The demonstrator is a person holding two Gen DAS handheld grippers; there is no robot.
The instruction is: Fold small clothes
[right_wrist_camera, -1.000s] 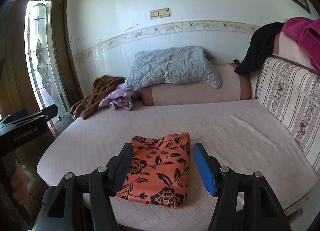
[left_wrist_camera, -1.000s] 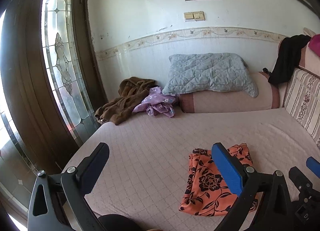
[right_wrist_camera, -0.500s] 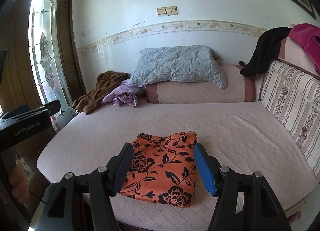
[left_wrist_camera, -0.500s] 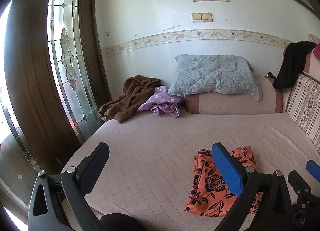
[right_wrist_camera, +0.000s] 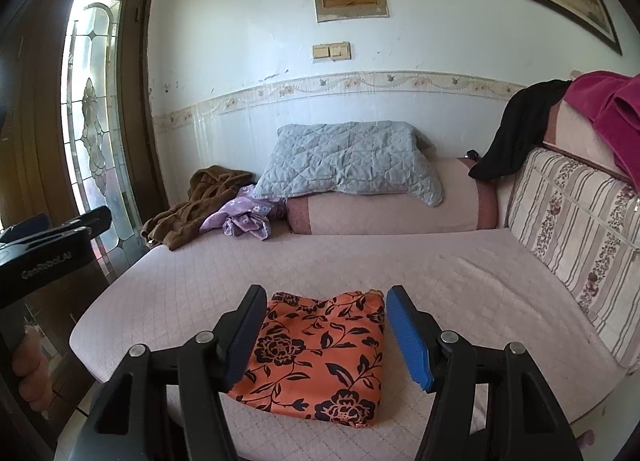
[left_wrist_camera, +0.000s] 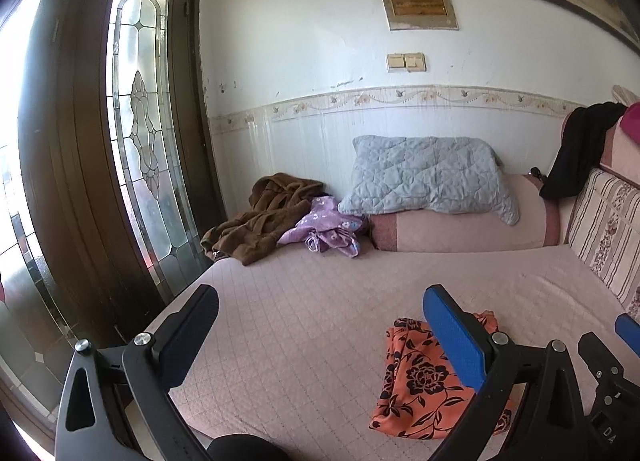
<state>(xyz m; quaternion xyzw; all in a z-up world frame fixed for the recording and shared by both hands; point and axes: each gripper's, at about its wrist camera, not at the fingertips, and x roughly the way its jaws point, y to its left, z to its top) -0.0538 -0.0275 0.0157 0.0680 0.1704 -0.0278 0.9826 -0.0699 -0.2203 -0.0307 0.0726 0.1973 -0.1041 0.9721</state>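
My left gripper (left_wrist_camera: pixel 320 325) hangs over the bed (left_wrist_camera: pixel 304 301) with its jaws spread wide and nothing between them. My right gripper (right_wrist_camera: pixel 325 325) is released too — jaws apart, empty, above the near edge. The orange flowered garment (right_wrist_camera: pixel 320 353) lies folded flat on the bed's near side, just beyond the right jaws and untouched by either pair. At the far end, a brown garment (left_wrist_camera: pixel 260 229) and a purple one (left_wrist_camera: pixel 326 227) sit crumpled by the door — left of a grey quilted pillow (left_wrist_camera: pixel 428 177) resting on a pink bolster (left_wrist_camera: pixel 460 231).
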